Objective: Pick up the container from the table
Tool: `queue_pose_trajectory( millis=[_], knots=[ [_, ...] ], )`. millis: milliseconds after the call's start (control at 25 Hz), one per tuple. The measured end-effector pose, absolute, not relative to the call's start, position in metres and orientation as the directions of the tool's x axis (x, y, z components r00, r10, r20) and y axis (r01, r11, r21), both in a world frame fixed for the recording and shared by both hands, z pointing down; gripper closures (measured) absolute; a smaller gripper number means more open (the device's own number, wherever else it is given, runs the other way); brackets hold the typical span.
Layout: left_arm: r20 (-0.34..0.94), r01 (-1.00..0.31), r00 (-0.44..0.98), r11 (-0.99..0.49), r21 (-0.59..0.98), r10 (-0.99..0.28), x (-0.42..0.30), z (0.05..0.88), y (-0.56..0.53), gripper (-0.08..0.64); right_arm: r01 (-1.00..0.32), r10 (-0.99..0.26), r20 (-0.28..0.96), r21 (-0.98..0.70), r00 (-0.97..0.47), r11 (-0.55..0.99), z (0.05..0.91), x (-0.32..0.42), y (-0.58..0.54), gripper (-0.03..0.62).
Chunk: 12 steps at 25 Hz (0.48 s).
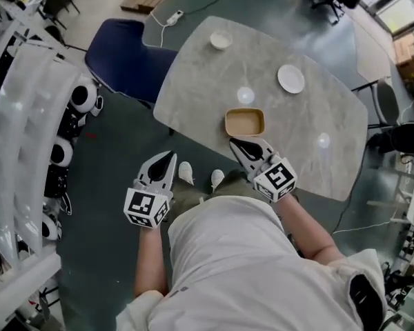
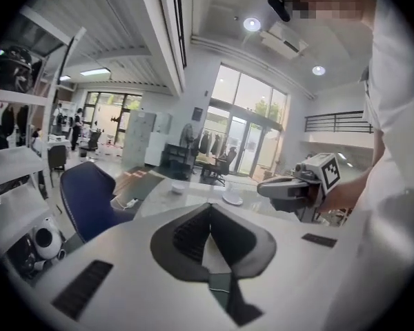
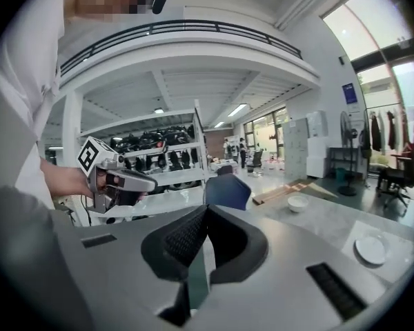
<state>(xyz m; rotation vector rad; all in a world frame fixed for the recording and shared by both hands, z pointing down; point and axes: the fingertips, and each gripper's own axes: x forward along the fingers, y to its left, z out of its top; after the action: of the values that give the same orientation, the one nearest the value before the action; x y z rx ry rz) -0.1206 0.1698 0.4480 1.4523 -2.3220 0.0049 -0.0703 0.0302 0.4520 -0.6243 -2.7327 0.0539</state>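
A: State of the left gripper (image 1: 165, 159)?
B: Closed. Pads pressed flat together in the left gripper view, nothing clamped. Held off the near edge of the table (image 1: 193, 88), above the floor, tips aimed toward that edge.

A: And the right gripper (image 1: 236, 144)?
B: Same: closed up tight, empty. Tips right at the table's near edge, beside the left gripper and to its right, a little farther forward.

A: Whereabouts of the container (image 1: 245, 122)?
B: Flat on the table, just ahead of the right gripper's tips, near them but apart. Ahead and off to the right of the left gripper, well out of its reach. Tan, rectangular, rounded at the corners, open on top.

A: Anything else past the tips?
B: Beyond the container and slightly right of the right gripper's line: a white plate (image 1: 290, 78). Farther off, across the table from the left gripper: a small white bowl (image 1: 221, 40). Left of that bowl, tucked against the table's far-left side: a blue chair (image 1: 124, 57).

A: Contact with the container?
B: Not yet. Both grippers apart from it, the right one far closer.
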Motion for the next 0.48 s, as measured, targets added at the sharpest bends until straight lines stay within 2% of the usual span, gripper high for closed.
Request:
queue_pose_trajectory(
  millis=[200,480],
  knots=[
    [0.343,-0.931,-0.201,0.288,0.225,-0.917,-0.160,0.456,0.127,0.558,0.235,0.253,0.349,-0.095,-0.902,0.967,0.454,-0.076,0.004,0.581],
    [0.393,-0.955,-0.012,0.127,0.267,-0.920,-0.184,0.486,0.079,0.558,0.002,0.034,0.394,-0.082,-0.919,0.997,0.469,-0.071,-0.022,0.581]
  ],
)
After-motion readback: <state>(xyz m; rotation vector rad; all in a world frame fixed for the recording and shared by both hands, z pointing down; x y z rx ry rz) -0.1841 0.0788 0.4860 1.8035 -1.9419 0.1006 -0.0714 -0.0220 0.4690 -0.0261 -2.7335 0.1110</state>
